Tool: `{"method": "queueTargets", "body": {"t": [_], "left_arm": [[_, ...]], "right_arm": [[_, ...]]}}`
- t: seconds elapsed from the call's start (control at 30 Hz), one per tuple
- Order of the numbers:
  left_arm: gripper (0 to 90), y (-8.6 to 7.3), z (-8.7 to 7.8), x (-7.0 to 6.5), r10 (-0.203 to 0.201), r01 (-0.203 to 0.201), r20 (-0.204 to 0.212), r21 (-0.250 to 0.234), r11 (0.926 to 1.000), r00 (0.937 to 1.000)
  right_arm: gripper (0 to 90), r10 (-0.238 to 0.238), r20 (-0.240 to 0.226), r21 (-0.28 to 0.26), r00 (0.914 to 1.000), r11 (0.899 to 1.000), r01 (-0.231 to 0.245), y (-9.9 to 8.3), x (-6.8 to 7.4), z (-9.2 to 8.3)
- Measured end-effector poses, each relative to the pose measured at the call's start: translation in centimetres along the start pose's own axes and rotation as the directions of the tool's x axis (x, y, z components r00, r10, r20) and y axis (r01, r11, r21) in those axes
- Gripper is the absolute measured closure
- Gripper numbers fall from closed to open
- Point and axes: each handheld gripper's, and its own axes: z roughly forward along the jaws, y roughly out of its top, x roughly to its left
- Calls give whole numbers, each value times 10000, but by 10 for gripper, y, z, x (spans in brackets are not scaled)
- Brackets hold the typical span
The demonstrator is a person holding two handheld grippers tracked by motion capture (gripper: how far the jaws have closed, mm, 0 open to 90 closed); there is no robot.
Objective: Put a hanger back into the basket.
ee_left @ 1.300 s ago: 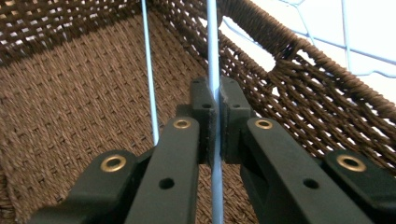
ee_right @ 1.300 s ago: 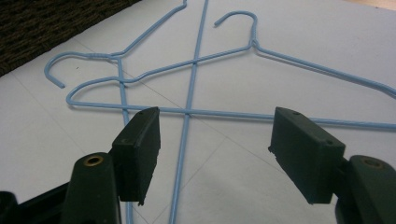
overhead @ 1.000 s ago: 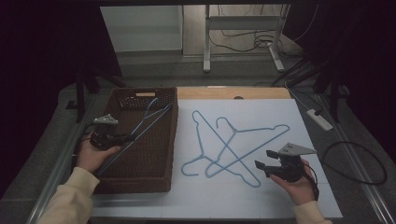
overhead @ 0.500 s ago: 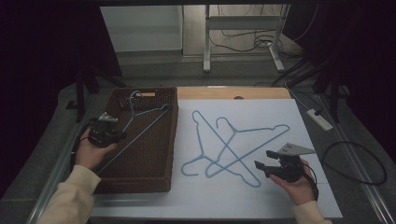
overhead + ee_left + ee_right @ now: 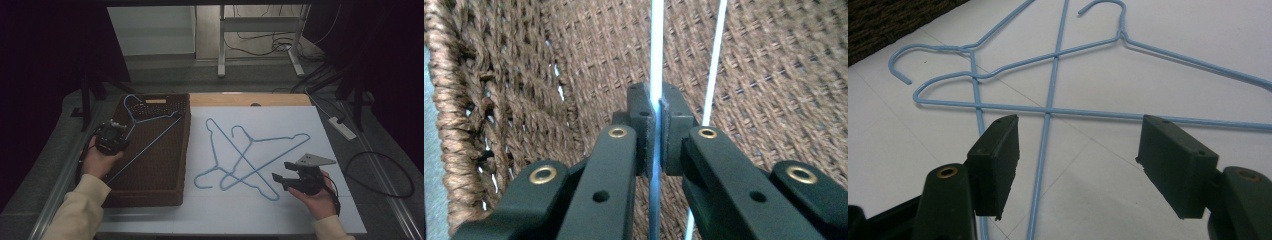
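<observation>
A light blue wire hanger (image 5: 150, 131) lies slanted across the brown woven basket (image 5: 150, 187), its hook toward the basket's far left corner. My left gripper (image 5: 111, 138) at the basket's left rim is shut on this hanger's wire (image 5: 656, 60), the pads pinching the thin rod. Two more blue hangers (image 5: 250, 155) lie crossed on the white sheet (image 5: 280, 120). My right gripper (image 5: 281, 179) hovers open at their near right, jaws apart over the crossing wires (image 5: 1048, 112), touching nothing.
A wooden board (image 5: 250, 100) lies along the table's far edge. A white power strip (image 5: 342, 127) and a black cable loop (image 5: 380, 175) lie to the right of the sheet. Metal table legs (image 5: 220, 45) stand on the floor beyond.
The left hand has swung the held hanger over the basket, so its hook now points to the far left corner and the gripper sits nearer the left rim. The right gripper has stayed still.
</observation>
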Motion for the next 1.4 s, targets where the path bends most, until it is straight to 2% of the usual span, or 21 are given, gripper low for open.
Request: {"method": "queueTargets", "body": {"t": [0.13,0.2,0.23,0.33,0.43,0.47,0.57,0.6,0.7,0.8,0.87,0.9,0.93,0.97,1.1,1.2,1.23,1.4], "left_arm": [[840,0,3,0,34,-32,-183,83,10000,9998],[724,0,2,1,-63,61,-372,-55,10000,9993],[648,0,1,1,-122,115,-351,-189,9998,9993],[590,-1,-5,1,-78,61,-236,-687,9976,9997],[483,-2,-18,-2,-76,78,19,-1356,9907,10000],[453,-2,-18,-2,-76,78,19,-1356,9907,10000],[418,-4,-34,-6,8,118,595,-2118,9772,9982],[400,-6,-43,-10,114,127,942,-2516,9677,9955],[385,-9,-57,-17,419,5,1313,-3078,9515,9905],[372,-14,-70,-26,727,14,1917,-3604,9328,9788],[369,-17,-74,-31,876,-32,2063,-3783,9257,9746],[369,-20,-78,-36,1007,-45,2234,-3945,9189,9695],[367,-20,-78,-36,1007,-45,2234,-3945,9189,9695],[366,-24,-82,-43,1237,-145,2381,-4143,9100,9633],[364,-31,-91,-56,1654,-279,2729,-4454,8949,9477],[362,-36,-96,-68,1871,-159,3195,-4704,8823,9289],[361,-37,-97,-72,1958,-179,3287,-4740,8803,9239],[357,-40,-98,-91,2393,-438,3482,-4858,8730,9064]], "right_arm": [[332,5,-11,19,10000,10000,-5,0,0,0],[331,12,-20,25,10000,10000,-12,0,0,0],[331,9,-17,25,10000,10000,-9,0,0,0],[330,12,-29,20,10000,10000,-12,0,0,0],[329,45,-12,25,10000,10000,-45,0,-1,0],[329,45,-12,25,10000,10000,-45,0,-1,0],[329,37,-25,18,10000,10000,-37,0,0,-1],[329,43,-14,21,10000,10000,-43,0,0,-1],[329,52,-20,13,10000,10000,-52,0,-1,-1],[327,71,-50,-20,10000,10000,-72,0,-1,-1],[327,79,-53,-16,10000,10000,-79,0,-2,-1],[327,83,-53,-13,10000,10000,-83,0,-2,-1],[326,93,-29,-29,10000,10000,-94,0,-3,-1],[326,117,-29,-30,9999,9999,-117,0,-3,-1],[325,139,-17,-10,9999,9999,-139,0,-4,-2],[325,139,3,4,9999,9999,-139,0,-4,-2],[325,139,5,1,9999,9999,-139,0,-4,-3],[325,145,18,2,9999,9999,-145,-1,-4,-4]]}}
